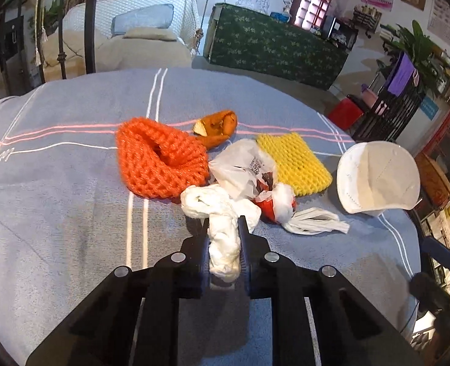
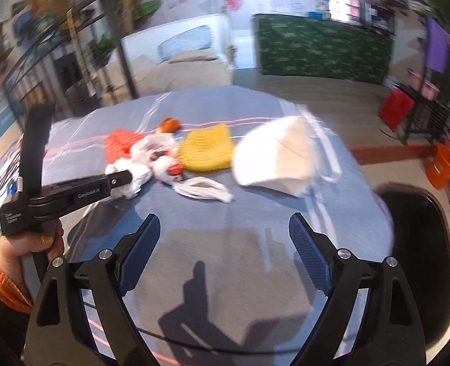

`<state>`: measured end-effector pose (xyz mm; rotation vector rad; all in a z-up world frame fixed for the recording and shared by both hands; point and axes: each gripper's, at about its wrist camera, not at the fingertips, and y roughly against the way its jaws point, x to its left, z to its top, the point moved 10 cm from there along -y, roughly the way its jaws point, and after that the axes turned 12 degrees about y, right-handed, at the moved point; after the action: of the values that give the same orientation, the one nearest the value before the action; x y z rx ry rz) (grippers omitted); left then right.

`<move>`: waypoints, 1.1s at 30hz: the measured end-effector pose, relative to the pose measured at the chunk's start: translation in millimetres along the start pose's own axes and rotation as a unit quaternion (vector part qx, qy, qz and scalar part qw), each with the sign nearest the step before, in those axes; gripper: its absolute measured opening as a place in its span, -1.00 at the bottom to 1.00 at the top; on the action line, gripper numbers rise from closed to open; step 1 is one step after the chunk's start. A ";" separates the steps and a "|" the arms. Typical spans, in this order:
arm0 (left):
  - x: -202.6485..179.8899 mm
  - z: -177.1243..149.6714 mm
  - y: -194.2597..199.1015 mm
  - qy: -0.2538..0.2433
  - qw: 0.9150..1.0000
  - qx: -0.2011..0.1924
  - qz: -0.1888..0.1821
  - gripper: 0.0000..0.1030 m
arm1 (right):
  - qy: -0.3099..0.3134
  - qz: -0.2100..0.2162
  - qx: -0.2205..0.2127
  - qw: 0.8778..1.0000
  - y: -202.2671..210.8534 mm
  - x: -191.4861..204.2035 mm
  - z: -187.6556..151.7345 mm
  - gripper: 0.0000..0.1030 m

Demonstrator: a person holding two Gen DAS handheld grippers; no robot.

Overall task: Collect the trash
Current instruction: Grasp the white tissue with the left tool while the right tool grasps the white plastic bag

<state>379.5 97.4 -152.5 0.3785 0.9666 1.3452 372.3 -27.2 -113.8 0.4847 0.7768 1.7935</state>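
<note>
— Left claw (image 1: 224,228) is pinching the white crumpled tissue (image 1: 221,213) at the near edge of the trash pile on the blue-clothed table (image 1: 57,183). Right claw (image 2: 225,244) is spread, carrying nothing.

— How will it handle?

— Probably soft, nearly weightless, tearing easily. Grip the thick twisted stem, not a loose flap. The face mask (image 2: 273,155) beside it looks light too.

Lying bare: near half of the bed (image 2: 225,244). Crowding its middle: orange net (image 1: 161,161), yellow net (image 1: 295,161), white bags (image 1: 225,207). Blocking the right: face mask (image 1: 377,177).
</note>
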 end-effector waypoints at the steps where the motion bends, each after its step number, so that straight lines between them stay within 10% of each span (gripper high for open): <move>1: 2.2 1.0 7.5 0.004 1.000 -0.007 -0.005 -0.70 | 0.010 0.008 0.005 1.000 -6.2 7.0 3.4 0.66; 23: 38.0 -0.2 53.3 0.056 0.997 -0.044 -0.018 -0.70 | 0.140 0.025 0.102 0.984 -124.5 65.6 44.1 0.30; 28: 37.9 -4.8 52.0 0.061 0.997 -0.041 -0.025 -0.70 | 0.121 0.046 0.113 0.985 -130.1 67.1 38.6 -0.41; 33: 35.2 -7.6 53.6 0.068 0.996 -0.038 -0.035 -0.70 | 0.159 0.016 0.076 0.984 -107.8 76.3 45.1 -0.49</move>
<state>336.7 140.6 -130.7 0.1956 1.0284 1.3527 447.8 79.9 -161.6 0.3125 1.1396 1.8747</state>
